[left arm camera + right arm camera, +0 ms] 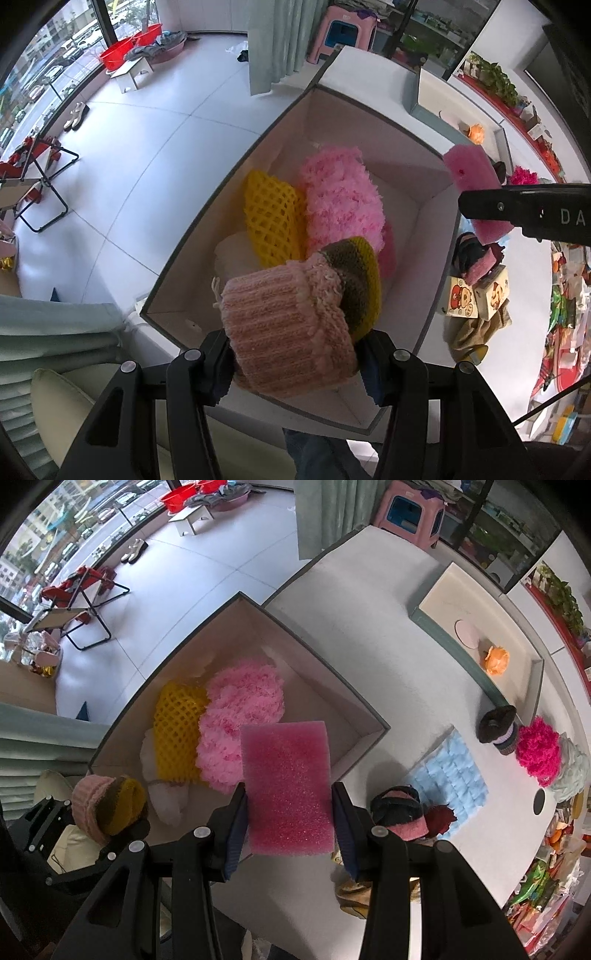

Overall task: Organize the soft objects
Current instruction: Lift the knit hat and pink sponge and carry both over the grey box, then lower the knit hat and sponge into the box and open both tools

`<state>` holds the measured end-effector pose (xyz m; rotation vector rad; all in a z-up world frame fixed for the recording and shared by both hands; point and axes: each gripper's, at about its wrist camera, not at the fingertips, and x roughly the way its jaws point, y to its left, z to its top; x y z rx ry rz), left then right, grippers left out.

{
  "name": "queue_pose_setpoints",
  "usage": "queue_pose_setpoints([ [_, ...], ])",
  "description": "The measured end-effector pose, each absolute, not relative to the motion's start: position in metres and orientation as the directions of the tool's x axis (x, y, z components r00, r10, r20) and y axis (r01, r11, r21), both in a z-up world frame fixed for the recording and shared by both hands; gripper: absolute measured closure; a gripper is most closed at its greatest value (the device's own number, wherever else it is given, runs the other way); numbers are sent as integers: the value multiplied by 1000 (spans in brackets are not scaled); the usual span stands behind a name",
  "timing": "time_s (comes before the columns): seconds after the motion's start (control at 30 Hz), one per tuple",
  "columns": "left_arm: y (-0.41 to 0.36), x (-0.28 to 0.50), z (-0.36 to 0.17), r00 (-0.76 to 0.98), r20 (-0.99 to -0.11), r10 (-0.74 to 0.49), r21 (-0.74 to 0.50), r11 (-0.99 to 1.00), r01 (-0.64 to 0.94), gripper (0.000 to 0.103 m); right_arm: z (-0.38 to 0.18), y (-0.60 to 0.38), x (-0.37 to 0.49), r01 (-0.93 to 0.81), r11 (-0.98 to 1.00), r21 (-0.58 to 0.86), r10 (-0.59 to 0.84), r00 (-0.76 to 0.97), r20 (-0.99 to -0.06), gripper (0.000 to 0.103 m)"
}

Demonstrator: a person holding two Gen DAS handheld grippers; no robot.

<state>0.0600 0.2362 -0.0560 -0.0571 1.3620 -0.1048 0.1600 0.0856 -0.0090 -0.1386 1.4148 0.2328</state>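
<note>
Left wrist view: left gripper (295, 363) clamped on knit hat (295, 325), above near corner of box (436, 206); yellow net (271, 214), pink fluffy cloth (341, 201) inside box.

Right wrist view: right gripper (290, 821) clamped on pink sponge (290, 786), above box (365, 716) near edge.

Left gripper (295, 363): points steeply down over the open box; black jaws partly closed, their pads pressed into the sides of a pink knit hat (288, 332), which is gripped and bulges between them.
Left gripper, seen from right wrist: low at the left edge of the frame, hat in its jaws.
Right gripper (290, 821): points straight down; jaws narrowed, blue-faced pads (236, 830) clamped on both edges of a pink foam sponge (288, 786).
Right gripper, seen from left wrist: black finger reaching in from the right, sponge held.
Relation: the two grippers are apart, not touching.
</note>
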Motion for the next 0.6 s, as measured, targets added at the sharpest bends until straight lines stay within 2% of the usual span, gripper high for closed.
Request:
queue_pose_setpoints([
  [0.6, 228, 73, -88, 143, -985, -93, -90, 996, 29, 46, -39, 93, 187, -217, 976, 20, 41, 91, -995, 57],
])
